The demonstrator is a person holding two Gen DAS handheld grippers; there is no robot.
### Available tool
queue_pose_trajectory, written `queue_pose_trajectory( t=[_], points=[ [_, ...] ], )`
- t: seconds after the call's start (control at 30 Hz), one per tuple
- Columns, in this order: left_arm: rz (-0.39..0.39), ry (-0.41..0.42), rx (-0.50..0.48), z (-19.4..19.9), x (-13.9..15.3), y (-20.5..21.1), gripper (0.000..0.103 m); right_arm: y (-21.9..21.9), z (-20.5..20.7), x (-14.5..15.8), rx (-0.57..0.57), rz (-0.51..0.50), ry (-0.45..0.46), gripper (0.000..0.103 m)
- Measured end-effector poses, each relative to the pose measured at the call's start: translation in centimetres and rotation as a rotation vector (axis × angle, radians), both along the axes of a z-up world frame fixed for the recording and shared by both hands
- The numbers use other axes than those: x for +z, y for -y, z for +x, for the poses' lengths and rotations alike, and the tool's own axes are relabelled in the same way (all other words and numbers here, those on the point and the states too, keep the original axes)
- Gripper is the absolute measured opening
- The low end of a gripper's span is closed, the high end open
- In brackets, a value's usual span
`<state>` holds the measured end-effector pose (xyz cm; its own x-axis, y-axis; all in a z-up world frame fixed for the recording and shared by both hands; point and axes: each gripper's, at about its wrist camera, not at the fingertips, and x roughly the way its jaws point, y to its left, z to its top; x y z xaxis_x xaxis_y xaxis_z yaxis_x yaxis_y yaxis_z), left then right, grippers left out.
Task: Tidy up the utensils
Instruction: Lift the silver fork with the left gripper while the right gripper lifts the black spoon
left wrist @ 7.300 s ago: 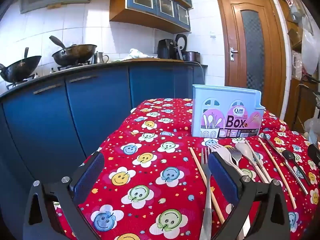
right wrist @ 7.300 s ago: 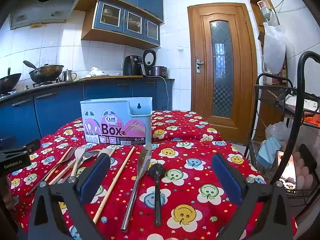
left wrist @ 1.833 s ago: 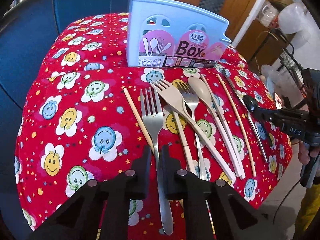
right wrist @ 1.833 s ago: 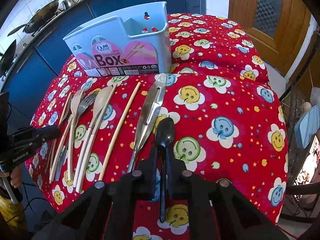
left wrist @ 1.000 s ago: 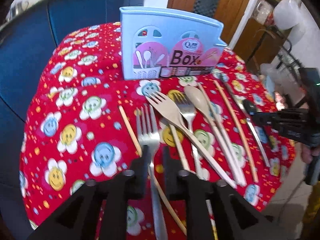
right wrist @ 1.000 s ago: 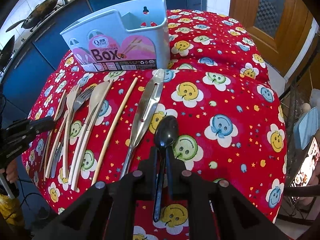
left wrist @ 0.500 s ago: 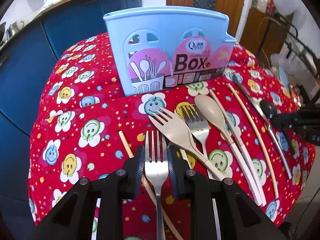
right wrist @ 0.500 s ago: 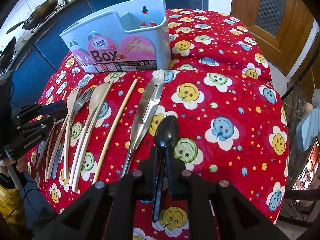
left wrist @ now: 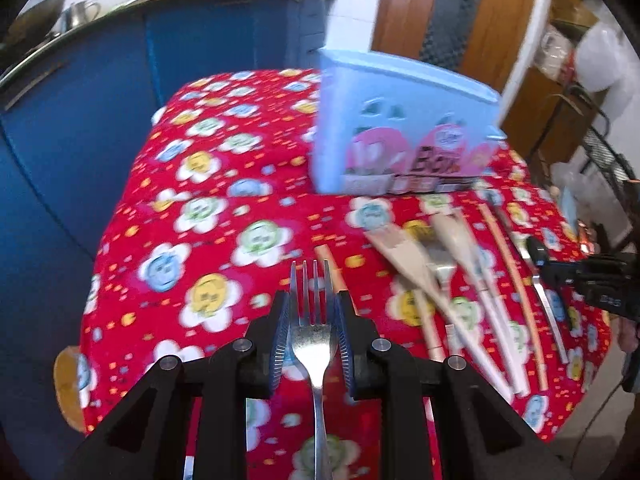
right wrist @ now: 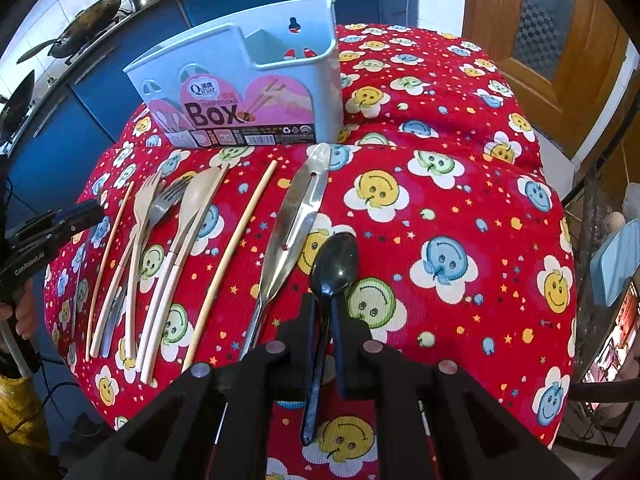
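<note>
Between left tool (left wrist: 312, 334) pads, metal fork (left wrist: 313, 336) clamped (tines forward), right tool (right wrist: 322, 322) pinching black spoon (right wrist: 333, 270).

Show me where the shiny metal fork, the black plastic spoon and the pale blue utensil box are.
shiny metal fork (left wrist: 313, 334), left wrist view, base of its tines.
black plastic spoon (right wrist: 335, 265), right wrist view, its bowl.
pale blue utensil box (right wrist: 208, 54), right wrist view, front wall.
</note>
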<state>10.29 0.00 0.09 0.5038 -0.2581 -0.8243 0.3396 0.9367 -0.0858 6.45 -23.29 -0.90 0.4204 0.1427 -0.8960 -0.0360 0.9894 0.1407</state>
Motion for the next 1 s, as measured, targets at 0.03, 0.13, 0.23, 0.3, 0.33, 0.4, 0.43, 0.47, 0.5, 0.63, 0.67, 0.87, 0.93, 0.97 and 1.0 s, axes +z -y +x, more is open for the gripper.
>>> queue_pose_trajectory(
  t=[0.03,0.13,0.23,0.3,0.33,0.4,0.43,0.47,0.5,0.63,0.67,0.87,0.93,0.97,1.0],
  points=[
    [0.004,-0.015,0.006,0.2,-0.3,-0.3,0.024,0.0,0.0,0.0,0.0,-0.001,-0.002,0.01],
    [0.02,-0.083,0.014,0.7,-1.4,-0.8,0.024,0.0,0.2,0.0,0.002,0.0,-0.01,0.01],
    [0.054,-0.09,-0.012,-0.1,-1.2,-0.7,0.028,0.2,0.4,0.0,0.002,0.012,-0.031,0.01],
    [0.068,-0.111,-0.033,-0.8,-1.0,-0.8,0.039,0.4,0.6,0.0,0.0,0.019,-0.049,0.01],
    [0.07,-0.119,-0.042,-1.2,-1.0,-0.9,0.039,0.4,0.6,0.0,-0.001,0.021,-0.059,0.01],
    [0.085,-0.147,-0.065,-2.0,-1.1,-0.8,0.039,0.4,0.7,0.0,0.006,0.019,-0.078,0.012],
    [0.094,-0.157,-0.068,-2.2,-1.2,-0.8,0.039,0.3,0.7,0.1,0.013,0.017,-0.088,0.012],
    [0.102,-0.17,-0.073,-2.5,-1.3,-0.8,0.039,0.2,0.8,0.1,0.018,0.012,-0.097,0.013],
    [0.101,-0.17,-0.077,-2.8,-1.4,-0.9,0.036,0.1,0.8,0.1,0.025,0.006,-0.104,0.014],
    [0.095,-0.198,-0.074,-2.8,-1.5,-1.5,0.01,-0.3,1.2,0.1,0.049,-0.02,-0.143,0.014],
    [0.091,-0.205,-0.074,-2.6,-1.5,-1.7,0.008,-0.5,1.3,0.1,0.052,-0.023,-0.151,0.014],
    [0.054,-0.22,-0.066,-1.6,-1.4,-2.0,0.004,-0.2,2.1,0.0,0.051,-0.008,-0.187,0.011],
    [0.011,-0.201,-0.061,-1.6,-1.2,-2.3,0.004,-0.1,1.9,0.0,0.044,-0.012,-0.175,0.009],
    [-0.013,-0.184,-0.058,-1.8,-1.0,-2.5,0.004,0.1,1.7,0.0,0.038,-0.004,-0.168,0.008],
    [-0.031,-0.163,-0.057,-2.0,-0.6,-2.6,0.004,0.1,1.5,0.1,0.034,0.004,-0.162,0.008]
  ],
)
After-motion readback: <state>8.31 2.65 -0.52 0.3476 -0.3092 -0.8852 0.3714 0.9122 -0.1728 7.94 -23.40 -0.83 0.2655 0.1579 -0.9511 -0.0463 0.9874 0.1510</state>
